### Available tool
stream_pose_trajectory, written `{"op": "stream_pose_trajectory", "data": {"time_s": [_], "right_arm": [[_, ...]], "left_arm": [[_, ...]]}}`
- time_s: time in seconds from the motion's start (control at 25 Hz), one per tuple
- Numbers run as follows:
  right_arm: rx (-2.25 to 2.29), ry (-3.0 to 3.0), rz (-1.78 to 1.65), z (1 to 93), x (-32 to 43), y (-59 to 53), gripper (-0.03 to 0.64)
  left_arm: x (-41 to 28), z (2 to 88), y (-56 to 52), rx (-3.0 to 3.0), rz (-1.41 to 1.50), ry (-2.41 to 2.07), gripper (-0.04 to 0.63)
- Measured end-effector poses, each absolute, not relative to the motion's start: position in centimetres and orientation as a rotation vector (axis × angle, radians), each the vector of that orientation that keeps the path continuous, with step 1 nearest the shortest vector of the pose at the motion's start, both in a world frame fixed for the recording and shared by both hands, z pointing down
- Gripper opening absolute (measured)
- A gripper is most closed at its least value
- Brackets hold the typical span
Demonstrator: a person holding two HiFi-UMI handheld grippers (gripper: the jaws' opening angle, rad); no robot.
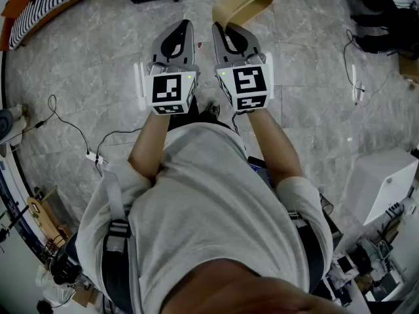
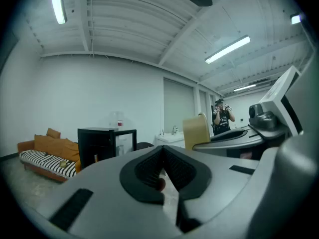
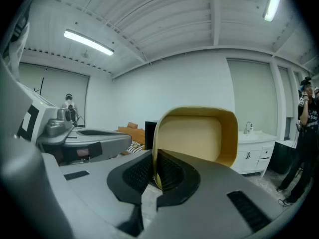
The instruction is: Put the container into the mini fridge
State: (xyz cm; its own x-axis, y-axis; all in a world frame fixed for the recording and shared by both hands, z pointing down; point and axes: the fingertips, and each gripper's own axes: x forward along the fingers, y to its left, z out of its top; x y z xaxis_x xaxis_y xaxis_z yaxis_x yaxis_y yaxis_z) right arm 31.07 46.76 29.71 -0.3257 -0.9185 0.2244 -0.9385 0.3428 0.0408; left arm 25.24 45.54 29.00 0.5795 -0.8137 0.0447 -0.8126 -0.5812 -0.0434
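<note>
**Left.** The left hand-held gripper (image 1: 184,26) is held out in front of the body on a forearm stretched forward, with its marker cube (image 1: 171,89) facing up toward the head camera. In the left gripper view its two black pads meet at the tips (image 2: 162,149). The jaws are closed and grip nothing. Beyond them, well apart, stand the black mini fridge (image 2: 98,144) against the far wall and an orange sofa (image 2: 46,152) with a striped cushion to its left.

**Right.** The right hand-held gripper (image 1: 220,30) lies just beside the left one, roughly parallel to it, on a forearm stretched out the same way. Its jaws are all but closed and pinch the thin side wall of the tan container (image 1: 247,1). In the right gripper view the wall runs edge-on between the pads (image 3: 155,169). The container (image 3: 195,132) stands out past the jaw tips, with its open side turned toward the camera. It is carried in the air above the grey tiled floor (image 1: 91,70) and touches nothing but the jaws. The container is outside the fridge. A white cabinet (image 3: 253,154) stands in the background at right.
</note>
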Motion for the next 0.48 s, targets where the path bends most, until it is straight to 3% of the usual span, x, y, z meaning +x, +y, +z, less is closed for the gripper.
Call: {"op": "stream_pose_trajectory", "data": {"time_s": [0.48], "right_arm": [[1.713, -2.327, 0.154, 30.9, 27.7, 36.5, 0.041]], "left_arm": [[19.8, 30.1, 34.8, -2.799, -0.193, 1.380, 0.012]]}}
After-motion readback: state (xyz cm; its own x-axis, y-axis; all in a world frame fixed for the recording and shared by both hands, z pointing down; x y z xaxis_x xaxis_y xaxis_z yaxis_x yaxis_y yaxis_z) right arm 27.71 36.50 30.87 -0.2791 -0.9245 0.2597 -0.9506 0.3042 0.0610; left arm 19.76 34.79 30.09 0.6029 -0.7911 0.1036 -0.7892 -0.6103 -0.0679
